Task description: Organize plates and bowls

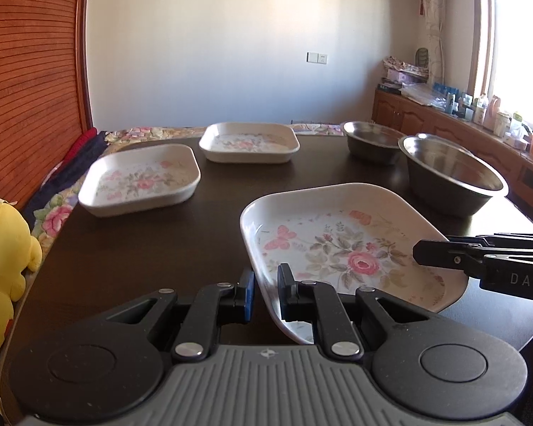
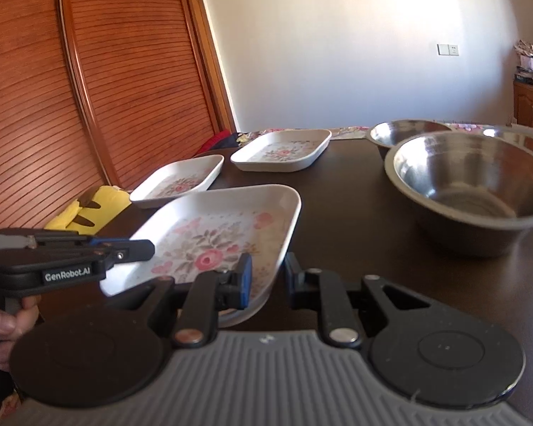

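A white square floral plate (image 1: 341,248) (image 2: 224,234) is held tilted above the dark table between both grippers. My left gripper (image 1: 266,293) straddles its near left rim, jaws close on the rim. My right gripper (image 2: 268,277) straddles its right rim the same way; it shows side-on in the left wrist view (image 1: 423,252). Two more floral plates (image 1: 142,179) (image 1: 248,142) lie flat at the far left and far middle. Two steel bowls (image 1: 451,174) (image 1: 371,140) stand on the right.
The dark table (image 1: 131,255) has a yellow plush toy (image 1: 3,248) off its left edge beside a wooden slatted panel (image 1: 28,81). A flowered cloth lies beyond the far edge. A wooden cabinet (image 1: 455,120) with bottles runs along the right wall.
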Motion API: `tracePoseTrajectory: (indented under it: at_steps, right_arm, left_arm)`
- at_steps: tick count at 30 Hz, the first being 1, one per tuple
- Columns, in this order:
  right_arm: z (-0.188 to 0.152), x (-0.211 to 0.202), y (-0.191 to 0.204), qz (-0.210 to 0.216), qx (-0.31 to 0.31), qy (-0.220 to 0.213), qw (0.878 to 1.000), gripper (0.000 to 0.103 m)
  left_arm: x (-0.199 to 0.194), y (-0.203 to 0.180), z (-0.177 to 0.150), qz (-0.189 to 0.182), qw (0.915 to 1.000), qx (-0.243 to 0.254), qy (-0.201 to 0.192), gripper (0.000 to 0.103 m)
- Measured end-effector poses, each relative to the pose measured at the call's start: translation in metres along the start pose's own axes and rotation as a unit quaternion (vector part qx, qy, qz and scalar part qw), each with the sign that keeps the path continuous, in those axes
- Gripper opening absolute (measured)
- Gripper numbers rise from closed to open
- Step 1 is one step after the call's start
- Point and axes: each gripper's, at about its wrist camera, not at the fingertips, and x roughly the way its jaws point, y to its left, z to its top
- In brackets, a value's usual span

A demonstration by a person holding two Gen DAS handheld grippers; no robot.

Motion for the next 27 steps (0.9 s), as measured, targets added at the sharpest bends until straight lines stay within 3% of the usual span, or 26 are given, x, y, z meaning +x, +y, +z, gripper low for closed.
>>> tracePoseTrajectory:
  at_steps: [27]
  right_arm:
    - [-0.022,-0.004,0.002,0.002,0.014,0.016,1.0,0.021]
  left_arm:
    - [0.004,-0.003,-0.013,0.007,0.9999,0.002,0.013,0.015]
